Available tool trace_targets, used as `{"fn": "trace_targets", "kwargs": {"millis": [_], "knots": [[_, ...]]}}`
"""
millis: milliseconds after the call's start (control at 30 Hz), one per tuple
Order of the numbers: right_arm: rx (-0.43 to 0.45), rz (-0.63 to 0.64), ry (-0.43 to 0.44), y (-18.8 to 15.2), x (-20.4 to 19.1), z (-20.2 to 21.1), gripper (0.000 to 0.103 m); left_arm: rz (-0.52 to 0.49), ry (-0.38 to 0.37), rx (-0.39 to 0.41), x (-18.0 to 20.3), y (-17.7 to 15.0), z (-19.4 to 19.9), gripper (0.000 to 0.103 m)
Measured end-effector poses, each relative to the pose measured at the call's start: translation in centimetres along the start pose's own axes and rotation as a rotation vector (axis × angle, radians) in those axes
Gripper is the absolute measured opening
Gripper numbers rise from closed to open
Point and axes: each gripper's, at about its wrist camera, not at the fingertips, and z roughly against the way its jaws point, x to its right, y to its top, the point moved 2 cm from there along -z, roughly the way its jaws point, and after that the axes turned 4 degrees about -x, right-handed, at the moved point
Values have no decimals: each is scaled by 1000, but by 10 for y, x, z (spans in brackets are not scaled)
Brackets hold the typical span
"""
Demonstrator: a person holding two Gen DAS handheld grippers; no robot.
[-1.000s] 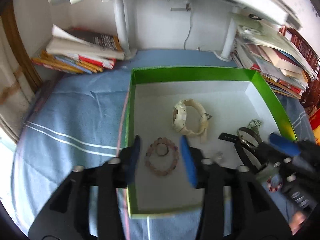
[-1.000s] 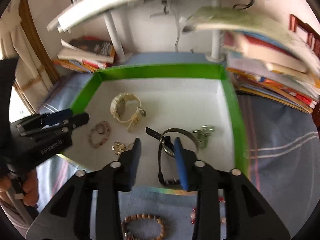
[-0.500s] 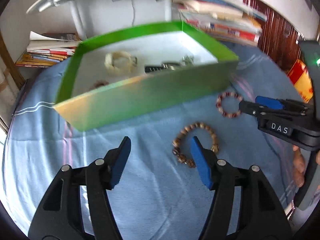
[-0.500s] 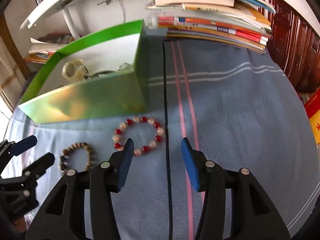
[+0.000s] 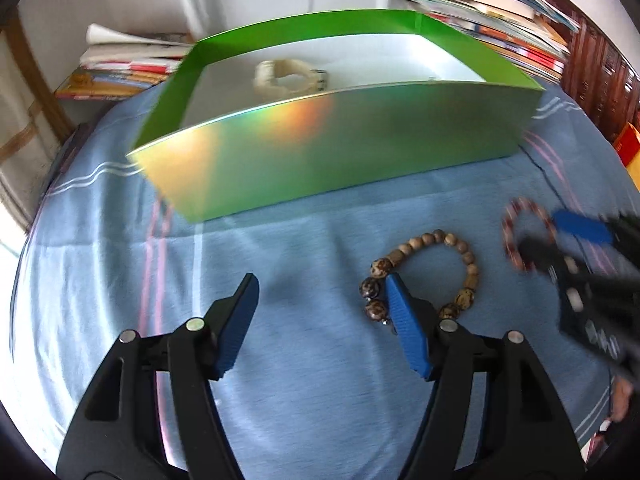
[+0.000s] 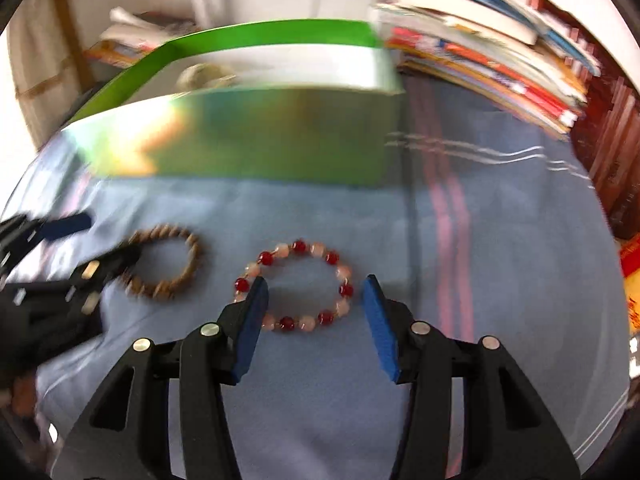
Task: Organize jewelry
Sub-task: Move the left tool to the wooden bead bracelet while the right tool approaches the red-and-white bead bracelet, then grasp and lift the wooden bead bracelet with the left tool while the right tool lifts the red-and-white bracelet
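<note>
Left gripper point(image 5: 320, 296) spread apart beside wooden bead bracelet point(image 5: 424, 276), right gripper point(image 6: 314, 300) spread apart over red-and-pink bead bracelet point(image 6: 294, 286), both bracelets on blue cloth-covered surface point(image 5: 300, 240) in front of green box point(image 5: 360, 152)

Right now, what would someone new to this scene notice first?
The green box with its shiny rainbow wall stands on the blue cloth. In front of it lie two bracelets: a wooden one by the open left gripper, and a red-and-pink one between the fingers of the open right gripper.
</note>
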Motion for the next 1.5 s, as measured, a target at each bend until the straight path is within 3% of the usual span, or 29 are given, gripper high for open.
{"fn": "trace_targets", "kwargs": {"millis": [167,367,700,800,933,1000,1233,1500], "knots": [[-3,53,116,-20,-25,16,56,55,57,0,-31,-13,5,69],[23,9,58,-17,-16,23,56,112,71,5,-58,-22,16,68],[9,23,63,-22,-27,15,55,99,48,-8,-50,-23,10,68],[16,47,47,-24,-33,15,49,87,39,-6,-43,-25,11,68],[36,57,38,-24,-35,16,20,59,18,-5,-33,-26,13,67],[46,40,43,-22,-32,16,12,42,4,-5,-26,-27,14,67],[47,17,51,-21,-29,16,9,14,-18,-6,-19,-28,16,67],[48,25,43,-21,-30,16,12,24,68,17,-16,-25,16,63]]}}
